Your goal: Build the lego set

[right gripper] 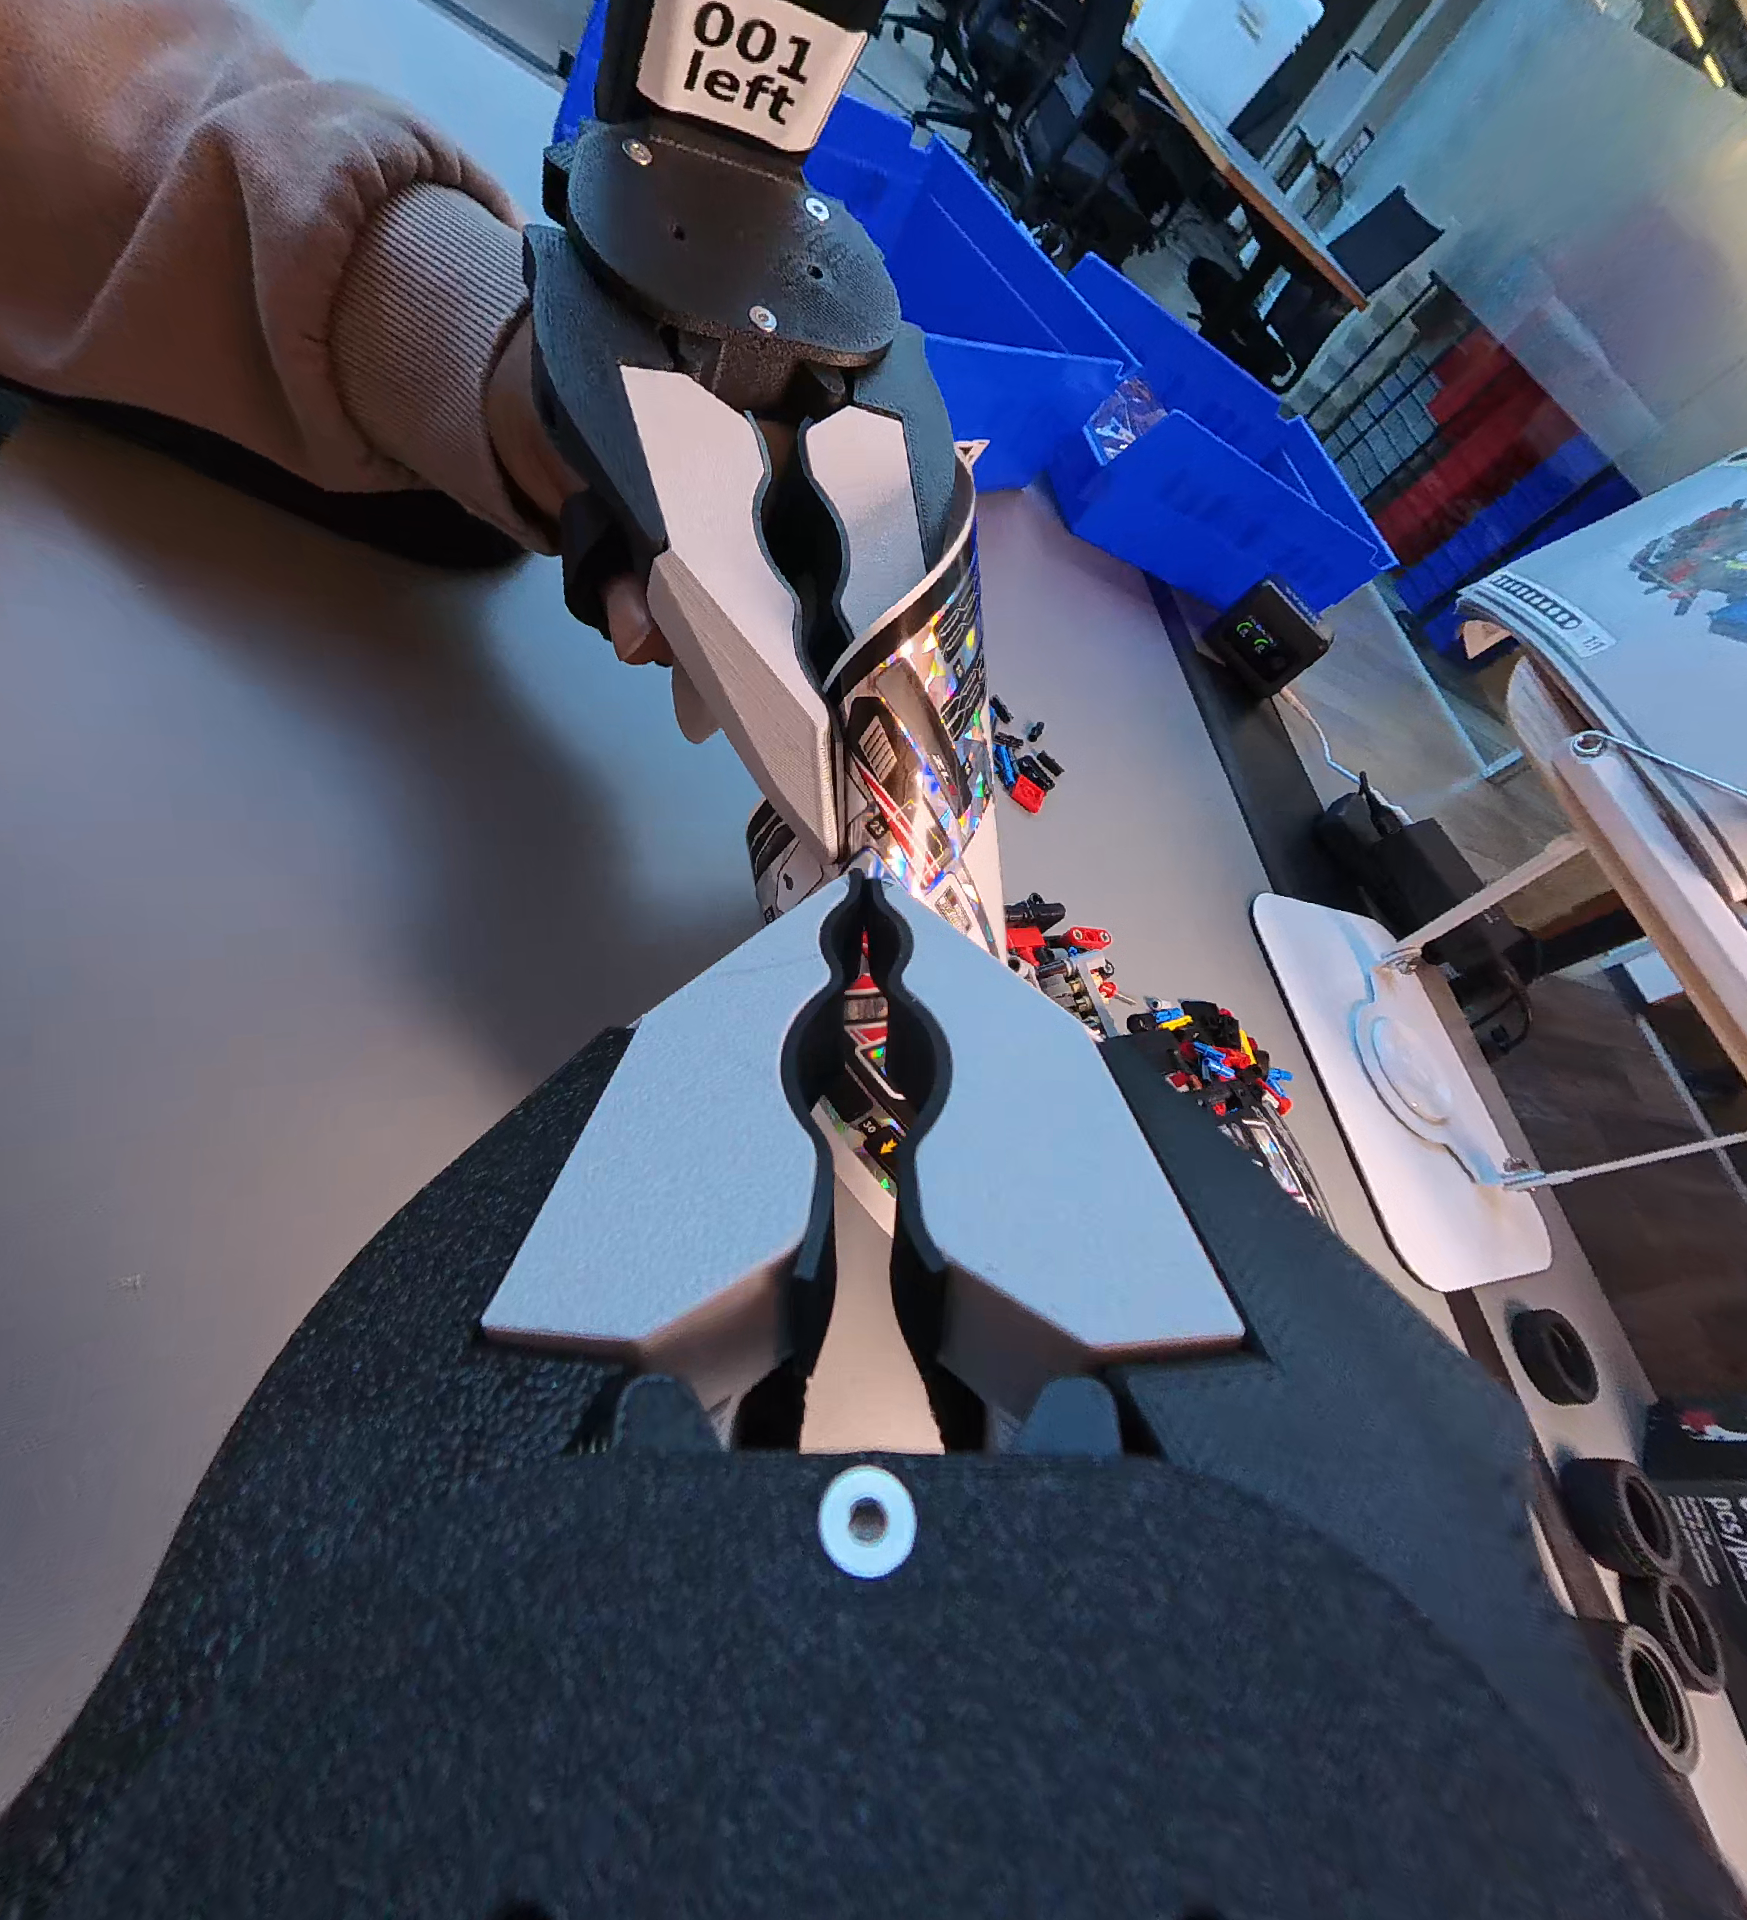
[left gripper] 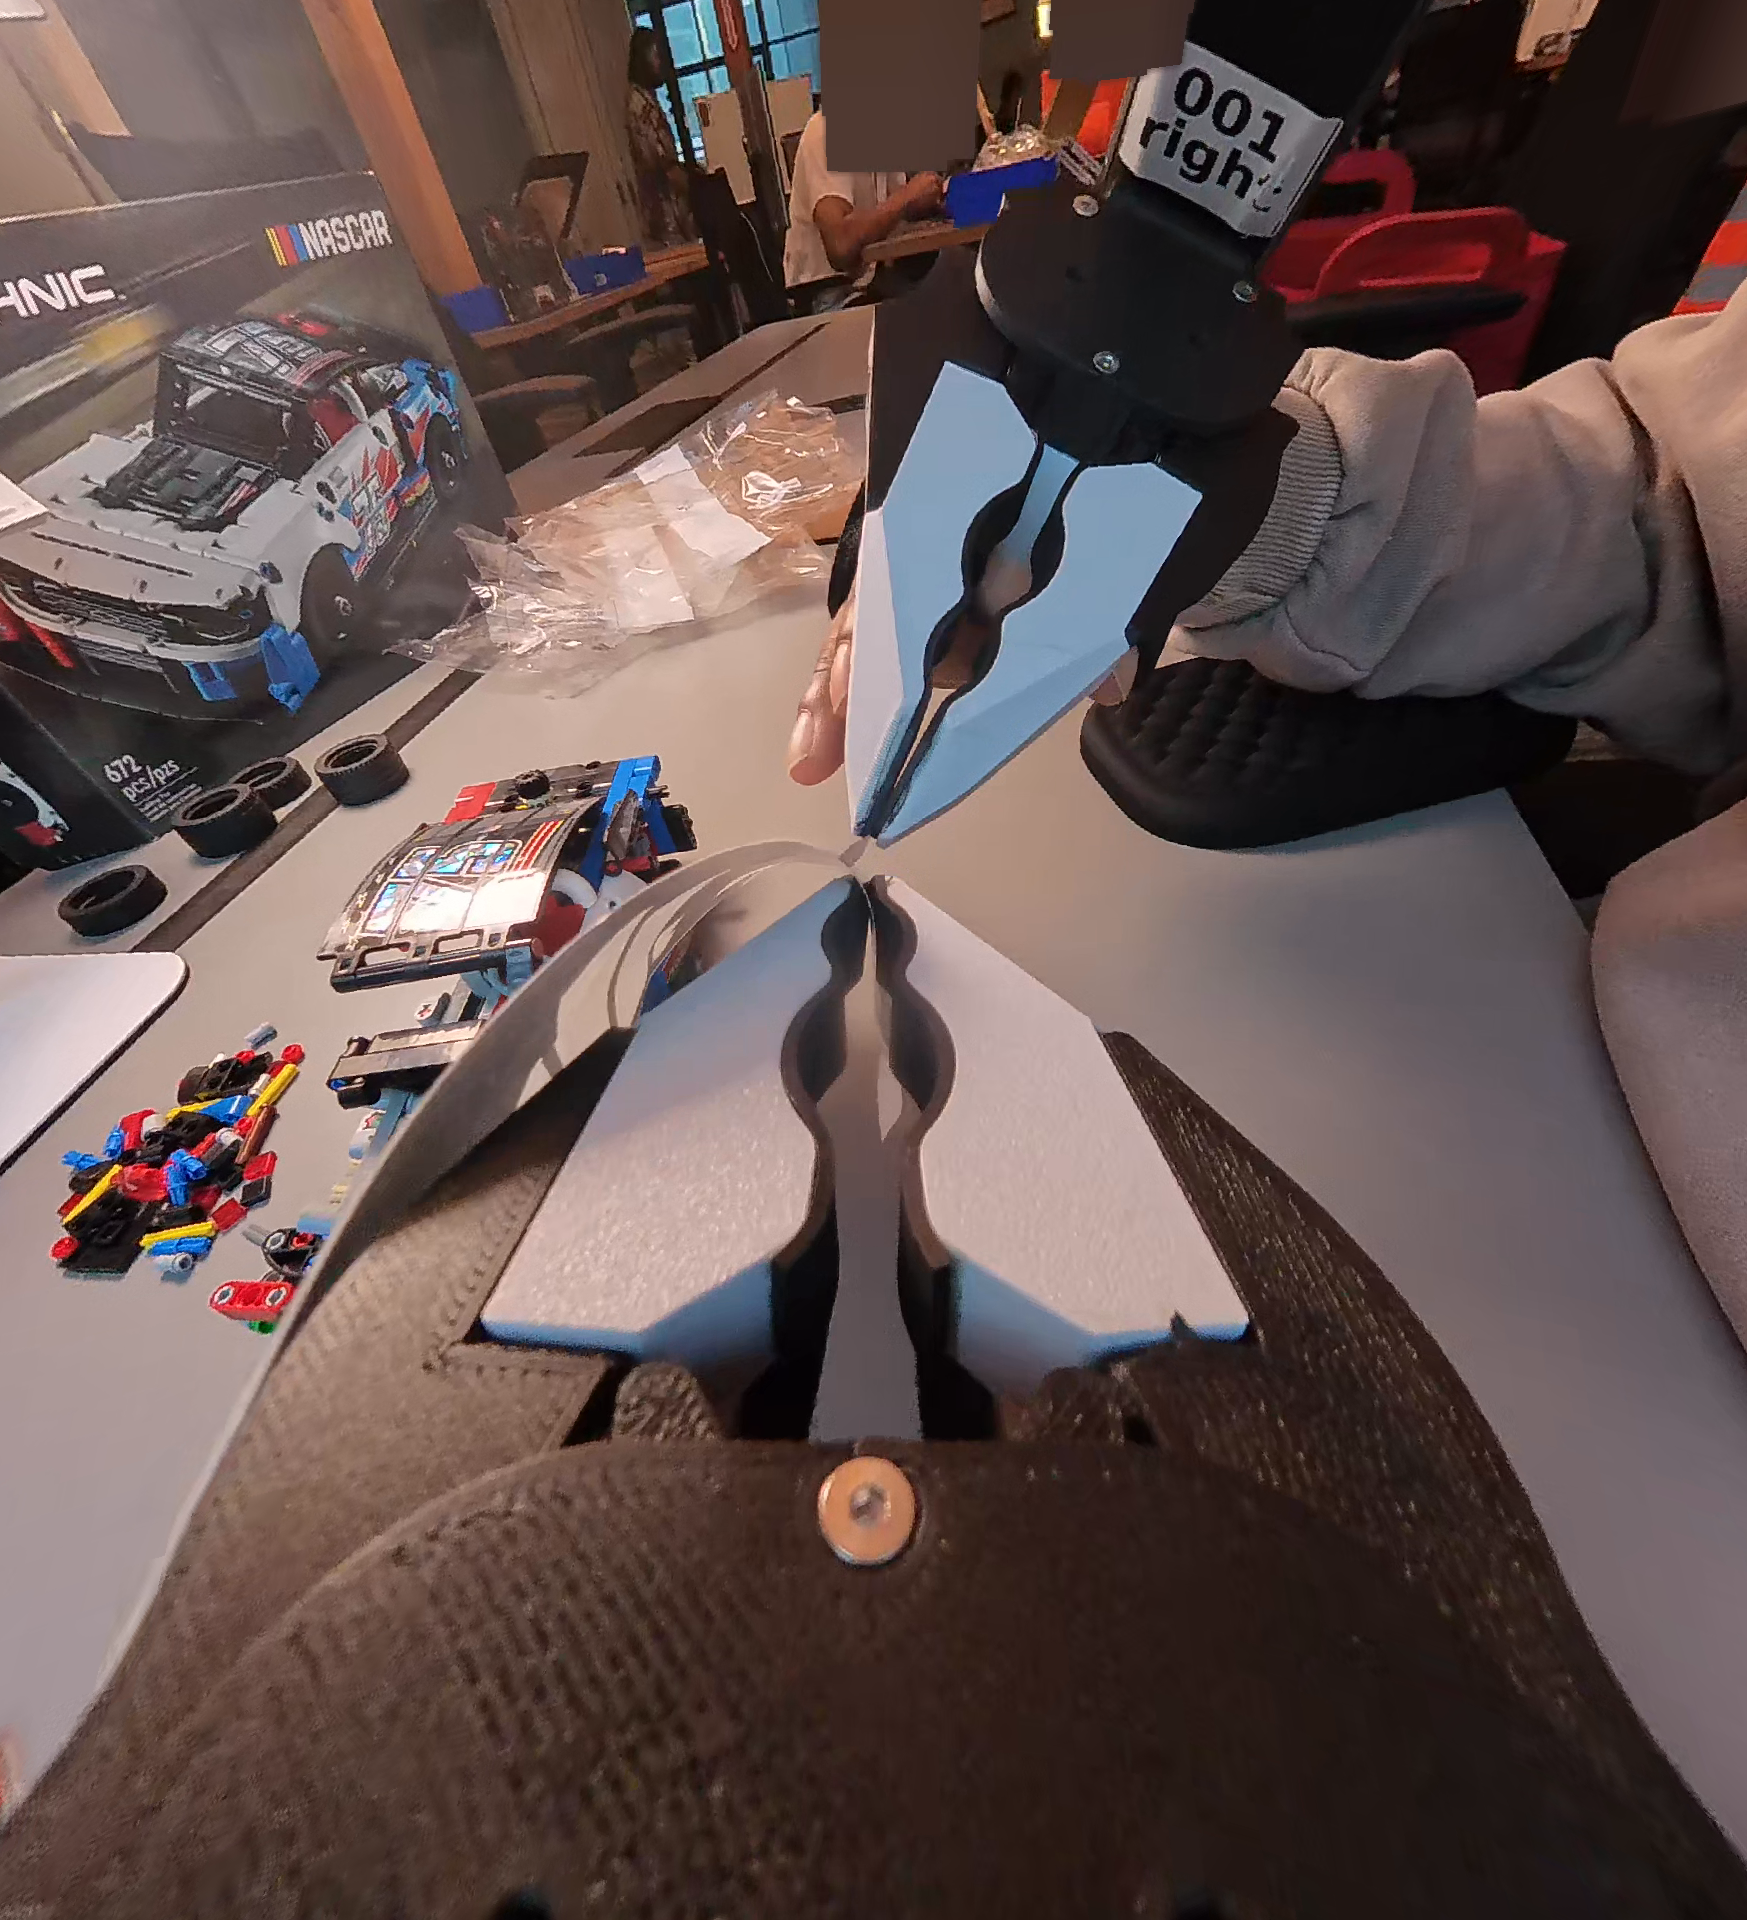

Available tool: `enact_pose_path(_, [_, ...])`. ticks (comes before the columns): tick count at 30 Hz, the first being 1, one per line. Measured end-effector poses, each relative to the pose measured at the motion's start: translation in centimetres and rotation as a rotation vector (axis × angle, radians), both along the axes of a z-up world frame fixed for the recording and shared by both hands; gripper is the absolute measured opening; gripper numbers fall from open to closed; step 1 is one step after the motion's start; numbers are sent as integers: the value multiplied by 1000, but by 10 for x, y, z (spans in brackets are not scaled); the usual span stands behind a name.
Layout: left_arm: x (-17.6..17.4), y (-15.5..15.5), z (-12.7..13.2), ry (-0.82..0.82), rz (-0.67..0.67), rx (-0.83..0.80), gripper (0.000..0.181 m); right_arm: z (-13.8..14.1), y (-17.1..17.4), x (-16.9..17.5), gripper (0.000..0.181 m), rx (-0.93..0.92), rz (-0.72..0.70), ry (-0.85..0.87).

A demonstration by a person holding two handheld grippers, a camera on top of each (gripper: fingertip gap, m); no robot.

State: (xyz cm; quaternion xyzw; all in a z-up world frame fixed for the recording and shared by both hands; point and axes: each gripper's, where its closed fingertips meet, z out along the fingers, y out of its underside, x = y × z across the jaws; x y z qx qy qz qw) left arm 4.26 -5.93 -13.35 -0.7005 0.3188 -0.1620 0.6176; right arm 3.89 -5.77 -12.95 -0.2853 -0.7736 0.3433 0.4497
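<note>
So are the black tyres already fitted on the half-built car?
No, the black tyres lie loose on the table beside the half-built car.

Left tool (left gripper: 867, 883): black textured printed body, two pale grey wedge fingers with wavy black inner edges, tapering to points.
Left tool, far view (right gripper: 833, 847): rounded black housing with small silver screws, above it a white label with black writing.
Right tool (right gripper: 861, 883): black grainy body, same pale grey wedge fingers, wavy black lining.
Right tool, far view (left gripper: 874, 831): black housing, silver screws, white label above the housing.
Screw: one silver washer and screw on the body of each tool, below the fingers.
Sleeves: beige sweatshirt sleeves with ribbed cuffs (left gripper: 1368, 499) behind each housing.
</note>
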Motion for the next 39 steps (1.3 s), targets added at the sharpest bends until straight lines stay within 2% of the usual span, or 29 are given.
enact_pose_path(6, [-8,3,8,-76,24,-5,0,9,10,2,0,-68,-19,29])
enact_pose_path(14, [-22,6,19,-161,71,3,0,30,26,6,0,-280,-33,95])
enact_pose_path(16, [-22,6,20,-161,71,8,0,29,24,3,0,-222,-50,105])
enact_pose_path(20, [-16,4,20,-166,53,4,0,12,4,-8,21,-23,-55,95])
enact_pose_path(24, [-11,3,18,-137,41,8,0,9,1,-14,12,83,-81,120])
enact_pose_path(29, [-6,2,13,-85,29,13,0,8,2,-11,1,67,-68,109])
enact_pose_path(32, [-6,3,10,-54,40,14,0,7,3,-9,0,30,-62,95])
enact_pose_path(39, [-10,6,10,-55,70,11,0,11,9,-8,0,-176,-53,64])
